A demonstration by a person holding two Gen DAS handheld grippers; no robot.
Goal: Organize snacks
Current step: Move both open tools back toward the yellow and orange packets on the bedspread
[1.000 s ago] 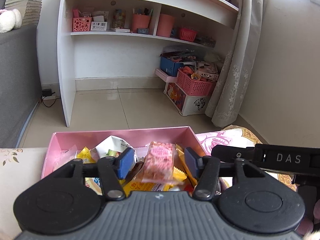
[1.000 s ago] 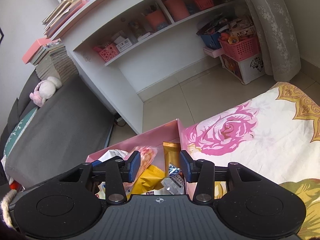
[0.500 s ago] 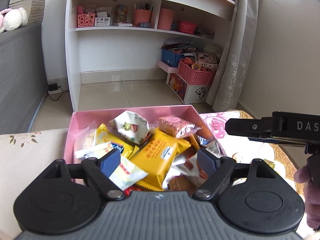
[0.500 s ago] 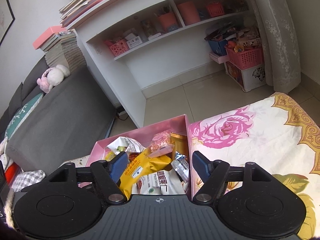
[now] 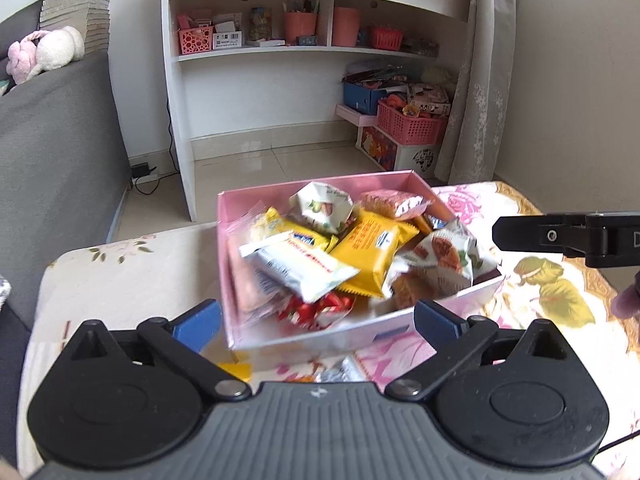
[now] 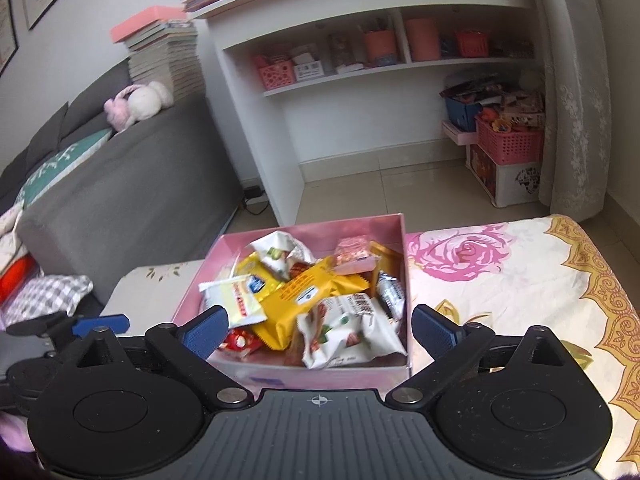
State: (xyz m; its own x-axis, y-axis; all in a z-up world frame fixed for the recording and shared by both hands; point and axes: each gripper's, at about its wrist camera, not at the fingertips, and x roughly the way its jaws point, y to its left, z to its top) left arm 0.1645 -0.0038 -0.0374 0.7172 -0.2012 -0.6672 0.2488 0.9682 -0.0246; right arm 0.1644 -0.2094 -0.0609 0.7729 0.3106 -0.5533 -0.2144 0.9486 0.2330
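Print on the snack wrappers was too blurred to read; only a "D" showed on the right gripper's (image 5: 568,236) black side in the left wrist view. The pink box (image 6: 304,372) sat on the flower-patterned bedspread (image 6: 500,264), heaped with packets: a yellow packet (image 6: 308,296) on top, a white packet (image 5: 296,268) tilted across it, a white-and-brown packet (image 6: 348,324) at the near right corner. Two more packets, perhaps silver and yellow, lay outside by the box's near wall. The left gripper (image 5: 316,324) angled down at the box, its fingers (image 5: 200,324) released and straddling the near wall, nothing grasped. The right gripper's fingers (image 6: 432,328) were likewise spread and empty. Both pairs had just been opening, and each had drawn back from the snacks since a second earlier.
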